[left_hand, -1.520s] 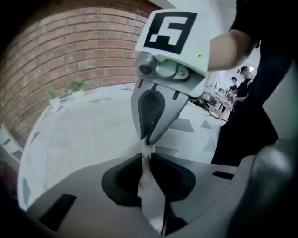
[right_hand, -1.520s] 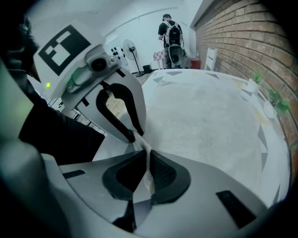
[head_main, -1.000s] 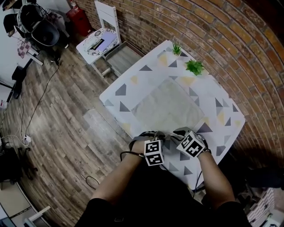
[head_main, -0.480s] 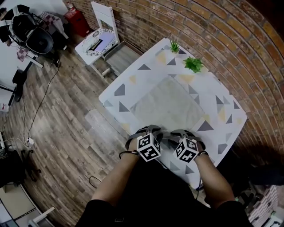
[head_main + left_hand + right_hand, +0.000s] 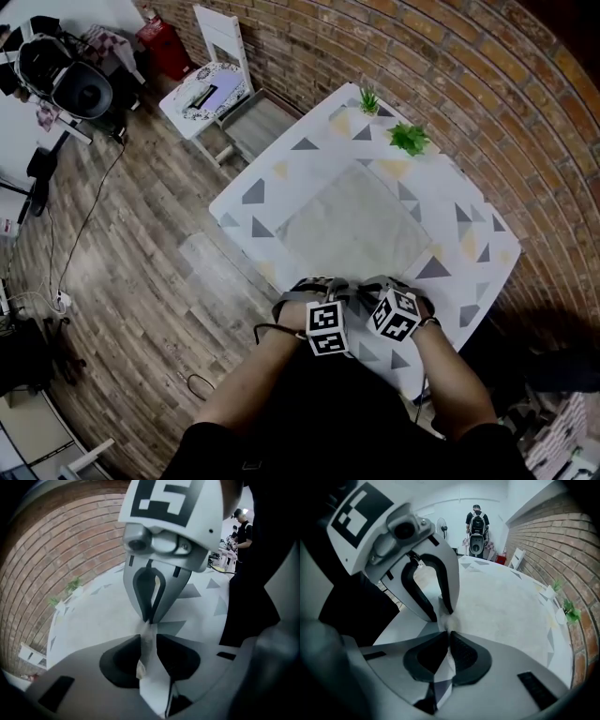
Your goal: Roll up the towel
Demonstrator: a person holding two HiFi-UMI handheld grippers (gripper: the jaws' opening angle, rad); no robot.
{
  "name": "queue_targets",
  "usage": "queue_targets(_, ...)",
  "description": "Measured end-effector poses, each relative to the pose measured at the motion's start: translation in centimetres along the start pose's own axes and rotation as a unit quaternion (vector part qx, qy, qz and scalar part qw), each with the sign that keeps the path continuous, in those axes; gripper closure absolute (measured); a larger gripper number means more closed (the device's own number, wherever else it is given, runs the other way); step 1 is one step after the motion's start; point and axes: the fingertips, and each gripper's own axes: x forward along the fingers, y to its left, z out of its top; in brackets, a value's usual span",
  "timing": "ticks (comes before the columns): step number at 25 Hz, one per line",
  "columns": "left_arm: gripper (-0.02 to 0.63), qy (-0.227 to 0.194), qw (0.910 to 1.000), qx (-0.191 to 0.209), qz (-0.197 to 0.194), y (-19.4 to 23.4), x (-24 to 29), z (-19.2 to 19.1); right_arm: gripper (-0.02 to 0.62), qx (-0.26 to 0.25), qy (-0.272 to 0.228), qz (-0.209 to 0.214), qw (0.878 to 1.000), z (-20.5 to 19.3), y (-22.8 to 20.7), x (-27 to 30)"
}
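A pale grey towel point(image 5: 356, 225) lies spread flat on the white tablecloth with grey and yellow triangles point(image 5: 281, 169). Both grippers sit close together at the towel's near edge. My left gripper point(image 5: 323, 287) has a raised fold of the towel point(image 5: 146, 644) standing between its jaws; they have just been opening, and a gap shows beside the cloth. My right gripper point(image 5: 375, 285) has just been closing, and its jaws are pinched on the towel's edge point(image 5: 449, 620). In the left gripper view the right gripper's fingertips point(image 5: 149, 618) meet on the cloth.
Two small green plants point(image 5: 410, 141) point(image 5: 371, 99) stand at the table's far edge, by the brick wall. A white chair point(image 5: 211, 89) stands on the wooden floor at the far left. A person point(image 5: 477, 527) stands far off in the room.
The left gripper shifted slightly toward the towel and came back. Both grippers stay at the towel's near edge, and the towel lies as before.
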Motion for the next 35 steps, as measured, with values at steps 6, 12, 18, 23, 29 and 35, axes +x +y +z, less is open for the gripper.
queue_targets(6, 0.546, -0.006, 0.9981, -0.053, -0.033, 0.0, 0.7, -0.7, 0.557, 0.009, -0.005, 0.011, 1.000, 0.4, -0.1, -0.6)
queue_targets(12, 0.566, -0.028, 0.9822, -0.146, -0.115, 0.1, -0.1, -0.6, 0.529, -0.002, 0.001, -0.014, 1.000, 0.8, -1.1, -0.8)
queue_targets(18, 0.566, -0.066, 0.9550, -0.234, -0.170, 1.0, -1.1, -0.8, 0.505, -0.075, -0.014, -0.015, 0.997, 3.1, 0.9, -1.3)
queue_targets(23, 0.566, -0.072, 0.9488, -0.237, -0.196, 0.5, -1.1, -1.0, 0.552, -0.087, 0.007, -0.007, 0.996, 2.3, 0.9, 0.6)
queue_targets(29, 0.518, -0.020, 0.9883, -0.126, -0.084, 1.6, -1.2, -1.9, 0.560, -0.028, 0.004, 0.038, 0.999, 2.5, 0.8, 0.9)
queue_targets(35, 0.453, -0.013, 0.9985, -0.050, -0.021, 2.1, -1.8, -1.4, 0.560, 0.029, 0.003, 0.069, 0.997, 2.8, 0.0, 0.8)
